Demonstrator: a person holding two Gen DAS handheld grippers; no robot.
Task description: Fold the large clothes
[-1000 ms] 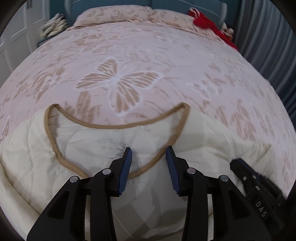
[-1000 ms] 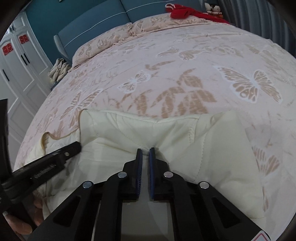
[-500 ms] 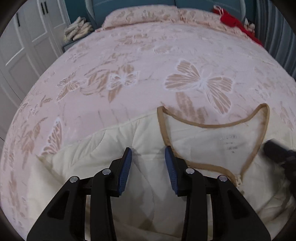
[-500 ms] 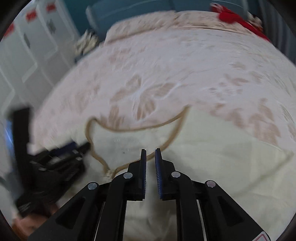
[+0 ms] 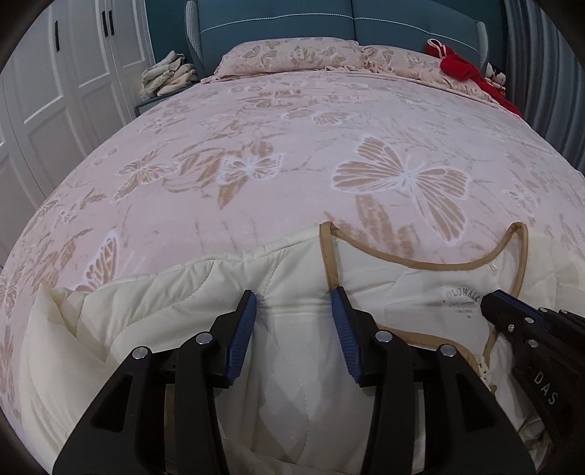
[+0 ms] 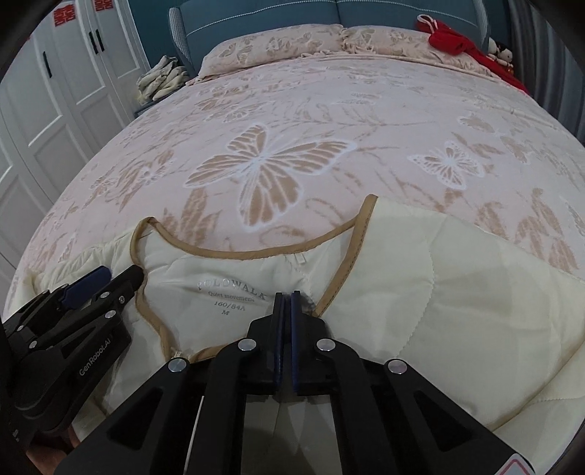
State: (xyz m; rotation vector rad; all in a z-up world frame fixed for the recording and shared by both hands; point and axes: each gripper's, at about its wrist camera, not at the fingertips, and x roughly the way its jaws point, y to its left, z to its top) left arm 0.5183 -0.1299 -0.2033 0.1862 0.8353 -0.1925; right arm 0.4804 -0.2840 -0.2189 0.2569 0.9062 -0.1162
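A cream quilted jacket (image 5: 146, 310) with tan collar trim (image 6: 237, 254) lies flat, neck opening up, at the near edge of the bed. Its printed size label (image 6: 230, 292) shows inside the neck. My left gripper (image 5: 292, 303) stands over the jacket's left shoulder beside the collar. Its jaws are opening, fabric lies between them, and the pads do not press it. In the right wrist view the left gripper (image 6: 120, 274) sits at the left. My right gripper (image 6: 287, 296) is shut at the collar's right side, with puckered cloth at its tips. It also reaches in at the left wrist view's right edge (image 5: 490, 299).
The pink butterfly bedspread (image 5: 292, 146) stretches away to two matching pillows (image 5: 289, 58) and a blue headboard (image 5: 278, 22). A red garment (image 5: 460, 69) lies at the far right corner. Folded cloths (image 5: 168, 73) sit on a bedside stand, with white wardrobe doors (image 5: 55, 91) to the left.
My left gripper slid from the middle of the neck opening to the left shoulder. My right gripper moved from the right shoulder to the collar, parted slightly, then shut again.
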